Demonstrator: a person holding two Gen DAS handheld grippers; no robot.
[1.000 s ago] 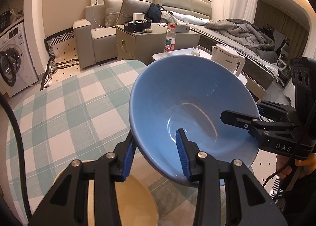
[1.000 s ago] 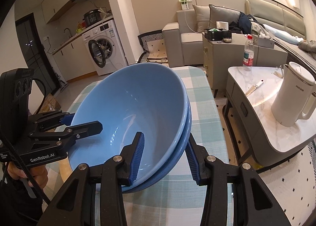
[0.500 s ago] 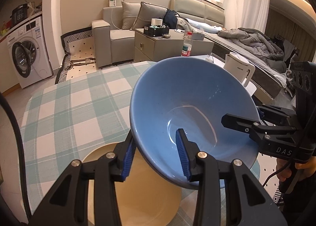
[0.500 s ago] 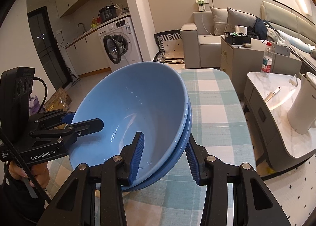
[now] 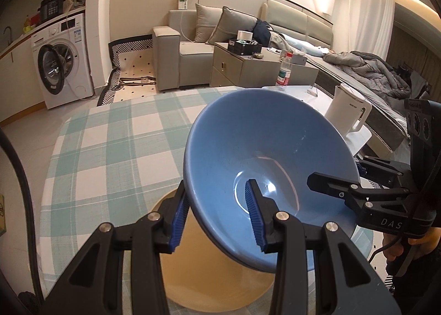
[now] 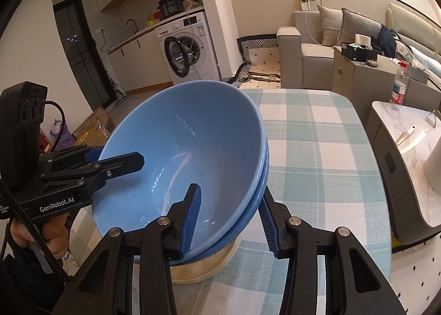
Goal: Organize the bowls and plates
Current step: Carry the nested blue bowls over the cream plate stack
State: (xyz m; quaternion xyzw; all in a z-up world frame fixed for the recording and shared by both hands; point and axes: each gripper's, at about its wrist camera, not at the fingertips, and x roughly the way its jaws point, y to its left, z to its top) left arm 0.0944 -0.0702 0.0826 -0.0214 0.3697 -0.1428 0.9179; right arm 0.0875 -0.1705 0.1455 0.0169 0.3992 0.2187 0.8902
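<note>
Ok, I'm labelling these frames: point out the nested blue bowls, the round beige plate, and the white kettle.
Nested blue bowls (image 6: 193, 149): right wrist view, inner wall of top bowl.
Round beige plate (image 5: 198, 282): left wrist view, bare face under the bowls.
White kettle (image 5: 347, 114): left wrist view, its body.

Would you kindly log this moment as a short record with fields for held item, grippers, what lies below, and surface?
held item: two nested blue bowls, tilted, above the table
left hand-held gripper: shut on the bowls' rim, one finger inside
right hand-held gripper: shut on the opposite rim
below: cream plate on the table
surface: green checked tablecloth
</note>
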